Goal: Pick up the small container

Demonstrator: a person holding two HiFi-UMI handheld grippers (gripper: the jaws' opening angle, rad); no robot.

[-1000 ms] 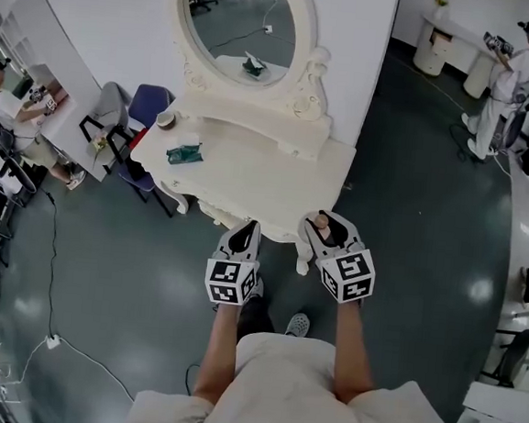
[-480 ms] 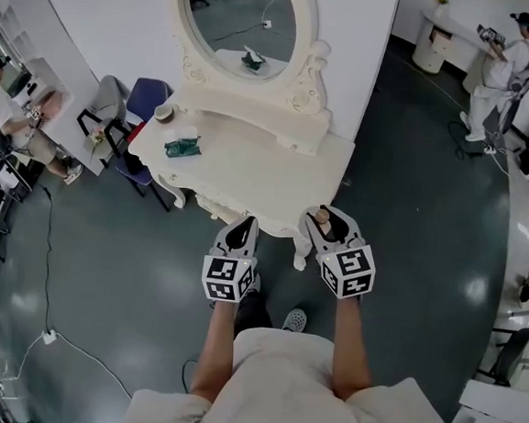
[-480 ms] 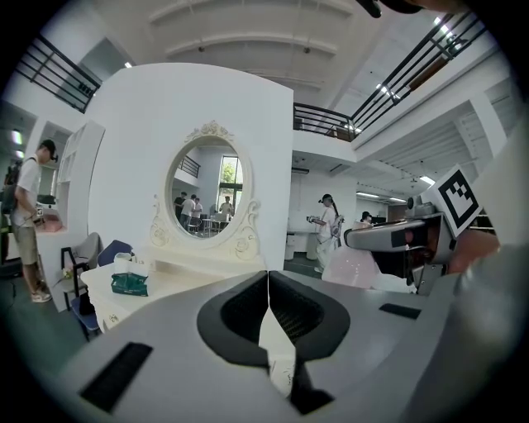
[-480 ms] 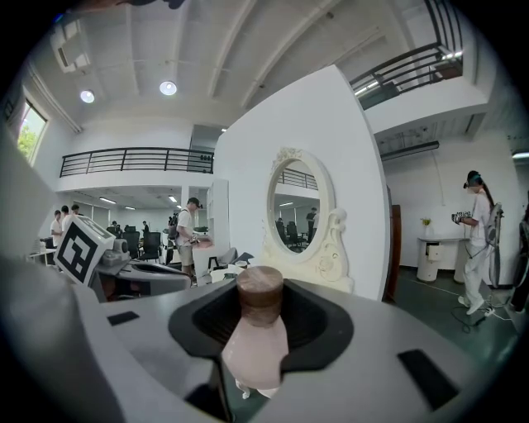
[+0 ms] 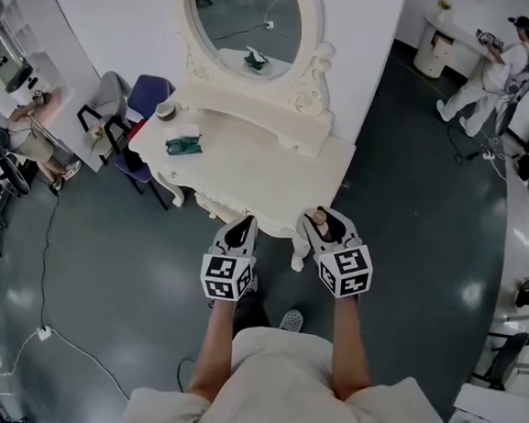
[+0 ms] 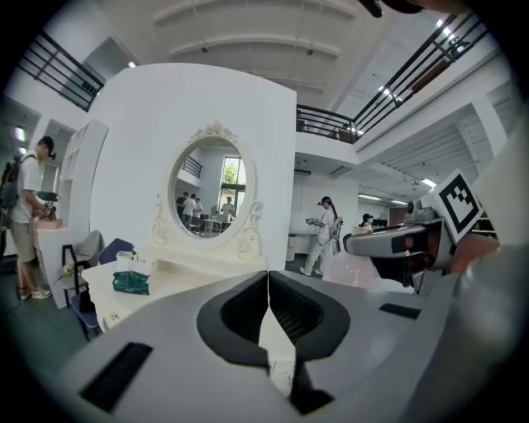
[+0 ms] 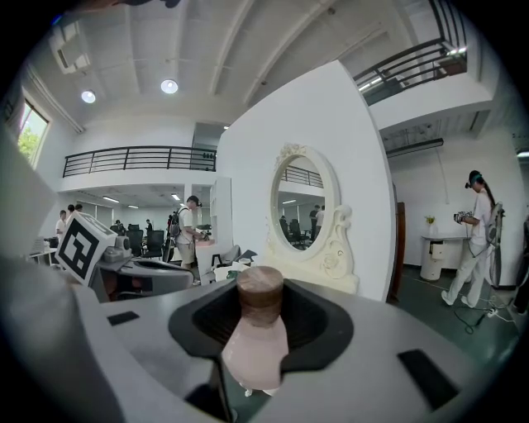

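My right gripper (image 7: pixel 261 326) is shut on a small pale pink container (image 7: pixel 256 349) with a brown round cap (image 7: pixel 260 289), held upright between the jaws. In the head view the same small container (image 5: pixel 317 223) shows at the tip of the right gripper (image 5: pixel 326 228), just off the front edge of the white dressing table (image 5: pixel 268 174). My left gripper (image 5: pixel 239 234) hangs beside it, a little lower and to the left. Its jaws meet with nothing between them in the left gripper view, where the left gripper (image 6: pixel 268 318) points at the table.
On the table lie a green packet (image 5: pixel 184 145) and a small cup (image 5: pixel 166 111), below an oval mirror (image 5: pixel 248 20). A blue chair (image 5: pixel 146 103) stands at the table's left end. A seated person (image 5: pixel 11 115) is at far left, a standing person (image 5: pixel 490 69) at far right.
Both grippers have kept their places in front of the table, the right one still holding the container. The person at far right has stepped to the left.
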